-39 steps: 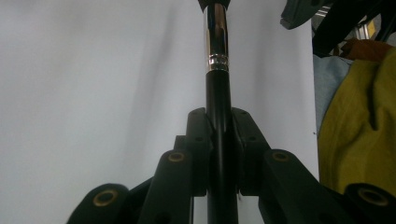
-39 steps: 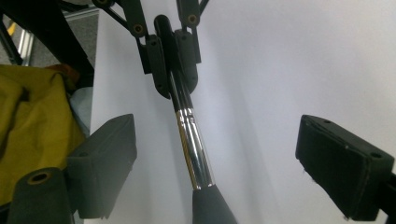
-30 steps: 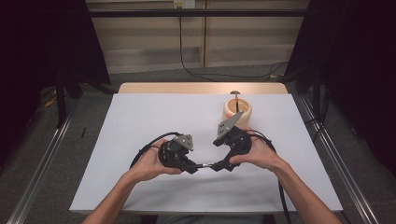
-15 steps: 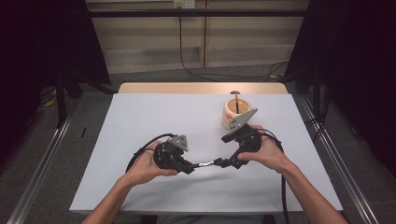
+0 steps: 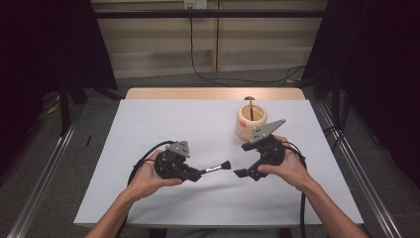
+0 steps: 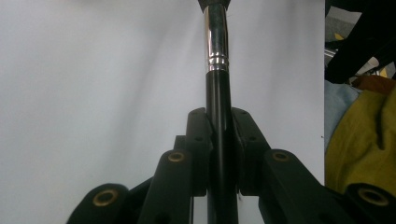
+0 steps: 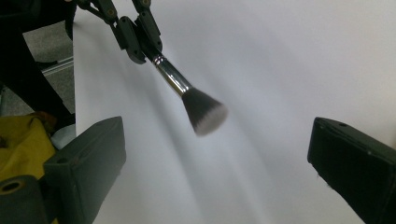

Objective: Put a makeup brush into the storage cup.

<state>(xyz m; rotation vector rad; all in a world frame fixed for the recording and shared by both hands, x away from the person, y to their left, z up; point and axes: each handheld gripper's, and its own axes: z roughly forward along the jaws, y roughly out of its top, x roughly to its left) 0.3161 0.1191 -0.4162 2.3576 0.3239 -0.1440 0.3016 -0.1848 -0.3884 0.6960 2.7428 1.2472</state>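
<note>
A makeup brush (image 5: 214,168) with a black handle, silver ferrule (image 6: 216,42) and dark, pale-tipped bristles (image 7: 204,112) hangs level just above the white table cover (image 5: 198,124). My left gripper (image 5: 197,174) is shut on its handle, and both pads (image 6: 198,140) press the black shaft. My right gripper (image 5: 240,173) stands open a short way to the right of the bristles and faces them. In the right gripper view its jaws (image 7: 219,154) are spread wide with nothing between them, and the brush head floats in front.
A round wooden holder (image 5: 251,122) with a thin brush standing in it sits at the back right, just behind my right hand. Cables trail from both grippers toward the front edge. Yellow cloth (image 6: 359,140) lies beyond the table's edge.
The two grippers have drawn apart sideways. The right one was at the brush head before and now stands clear of it. The left gripper still holds the brush.
</note>
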